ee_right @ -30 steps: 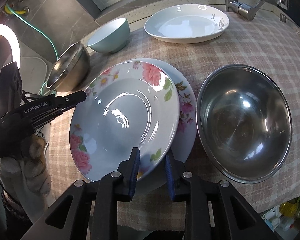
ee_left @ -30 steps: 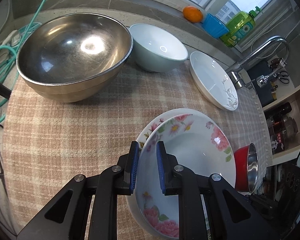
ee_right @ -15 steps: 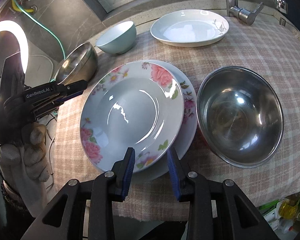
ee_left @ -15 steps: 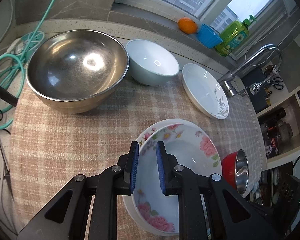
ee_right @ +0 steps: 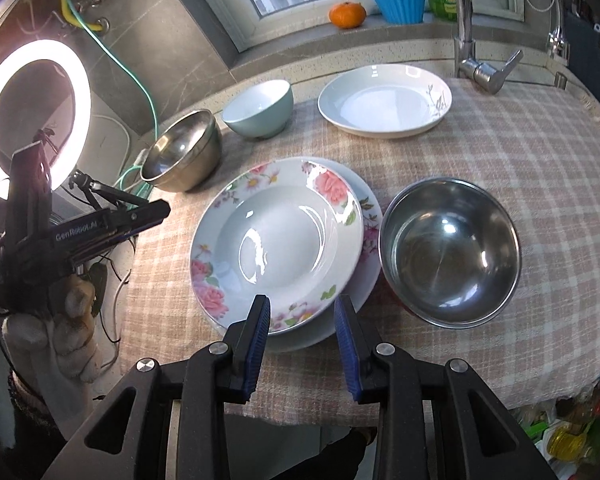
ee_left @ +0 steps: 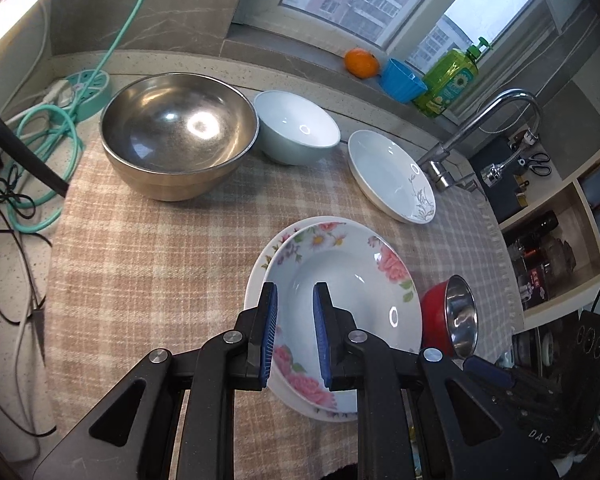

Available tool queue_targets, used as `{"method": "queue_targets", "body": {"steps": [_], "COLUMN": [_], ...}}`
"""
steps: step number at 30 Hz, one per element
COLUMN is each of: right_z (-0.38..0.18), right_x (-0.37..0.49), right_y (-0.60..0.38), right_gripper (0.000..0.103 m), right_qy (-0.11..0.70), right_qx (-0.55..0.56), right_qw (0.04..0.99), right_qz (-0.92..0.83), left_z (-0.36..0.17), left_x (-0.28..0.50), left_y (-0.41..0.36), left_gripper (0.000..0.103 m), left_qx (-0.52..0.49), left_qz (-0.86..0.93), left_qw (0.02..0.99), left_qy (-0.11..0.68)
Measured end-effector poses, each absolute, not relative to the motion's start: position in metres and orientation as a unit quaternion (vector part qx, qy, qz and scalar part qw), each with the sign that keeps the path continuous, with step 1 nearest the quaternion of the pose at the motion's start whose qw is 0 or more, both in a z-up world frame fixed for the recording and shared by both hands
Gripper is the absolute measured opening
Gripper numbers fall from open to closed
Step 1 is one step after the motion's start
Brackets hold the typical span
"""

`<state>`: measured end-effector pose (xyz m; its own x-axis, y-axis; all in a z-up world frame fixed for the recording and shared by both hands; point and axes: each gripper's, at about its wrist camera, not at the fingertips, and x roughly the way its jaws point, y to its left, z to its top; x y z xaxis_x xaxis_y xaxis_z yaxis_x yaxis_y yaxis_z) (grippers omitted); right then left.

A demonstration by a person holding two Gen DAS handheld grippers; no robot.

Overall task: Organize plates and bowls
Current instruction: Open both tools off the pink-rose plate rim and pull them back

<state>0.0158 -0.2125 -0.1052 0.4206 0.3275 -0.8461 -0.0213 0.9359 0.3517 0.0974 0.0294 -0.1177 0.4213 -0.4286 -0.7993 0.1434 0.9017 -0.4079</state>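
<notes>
A floral deep plate [ee_right: 276, 240] rests stacked on a second floral plate [ee_right: 370, 208] on the checked cloth; the stack also shows in the left wrist view [ee_left: 340, 272]. My right gripper [ee_right: 302, 308] is open and empty, raised at the stack's near rim. My left gripper [ee_left: 294, 296] is open and empty, hovering above the stack's left edge. A white plate [ee_right: 384, 100], a pale blue bowl [ee_right: 260, 108], a steel bowl [ee_right: 184, 156] and a red-sided steel bowl [ee_right: 448, 248] stand around the stack.
A faucet [ee_right: 468, 40] rises at the back right. An orange [ee_right: 347, 14], a blue cup [ee_right: 399, 5] and a green soap bottle [ee_left: 452, 80] sit on the windowsill. A ring light [ee_right: 36, 108] and green cables [ee_left: 48, 136] are at the left.
Both grippers have pulled back and up from the floral plates. The right gripper's jaws have opened wider off the rim; the top plate now lies on the stack.
</notes>
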Motion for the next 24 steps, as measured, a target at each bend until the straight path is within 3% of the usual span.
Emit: {"method": "queue_targets", "body": {"steps": [17, 20, 24], "right_z": [-0.062, -0.055, -0.048], "right_x": [0.0, 0.006, 0.018], "right_y": [-0.265, -0.279, -0.295], "right_gripper": [0.037, 0.049, 0.049], "right_qy": [0.463, 0.459, 0.451], "right_qx": [0.145, 0.139, 0.115], "right_qw": [0.868, 0.87, 0.878], "right_qz": [0.107, 0.112, 0.113], "left_z": [-0.103, -0.098, -0.093], "left_x": [0.069, 0.066, 0.066], "left_y": [0.035, 0.029, 0.019], "left_gripper": [0.016, 0.016, 0.016], "left_qx": [-0.157, -0.16, -0.164], "left_qz": [-0.162, -0.162, -0.155], "left_qw": [0.837, 0.838, 0.842], "left_qy": [0.498, 0.495, 0.49]}}
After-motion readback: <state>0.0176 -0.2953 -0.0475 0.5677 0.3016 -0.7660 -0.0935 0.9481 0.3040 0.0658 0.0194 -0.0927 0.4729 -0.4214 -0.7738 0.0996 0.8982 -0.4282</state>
